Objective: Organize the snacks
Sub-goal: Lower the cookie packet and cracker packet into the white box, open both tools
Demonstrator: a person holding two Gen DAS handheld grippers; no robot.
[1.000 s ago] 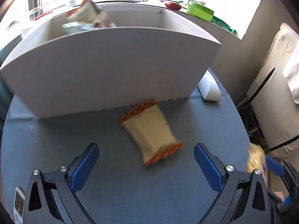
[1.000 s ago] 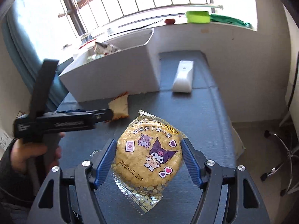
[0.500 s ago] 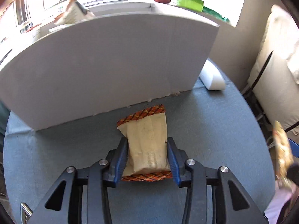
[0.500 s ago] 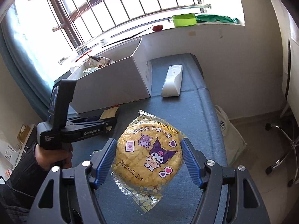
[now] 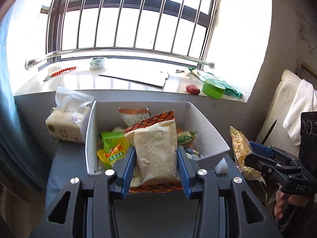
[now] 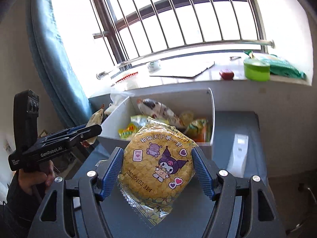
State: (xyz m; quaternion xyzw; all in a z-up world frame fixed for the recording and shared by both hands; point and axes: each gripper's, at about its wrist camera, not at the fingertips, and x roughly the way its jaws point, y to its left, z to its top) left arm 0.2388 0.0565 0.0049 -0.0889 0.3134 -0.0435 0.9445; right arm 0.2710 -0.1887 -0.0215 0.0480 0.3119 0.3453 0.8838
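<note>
Beige pouch [image 5: 156, 150] is clamped between the left gripper [image 5: 156, 166] fingers, held above the near edge of the white box [image 5: 206, 123]. Its long axis runs near-to-far along the fingers; one orange zigzag seal points far, over the box, the other sits near, between the finger bases. Back seam faces the camera.

Round cracker pack [image 6: 158, 158] is pinched at its sides by the right gripper [image 6: 157, 170], cartoon print facing the camera, clear wrapper tail hanging toward the near side. It's held over the grey surface [image 6: 233, 123], just short of the box's near wall.

The box already holds several snacks: a yellow-green packet [image 5: 113, 150] on the left, a white-orange one [image 5: 134, 115] against the far wall.

White remote [image 6: 237, 152] lies on the surface right of the box, long axis near-to-far. Tissue pack [image 5: 67, 121] sits left of the box. Windowsill behind carries a green tub [image 5: 214, 88].
</note>
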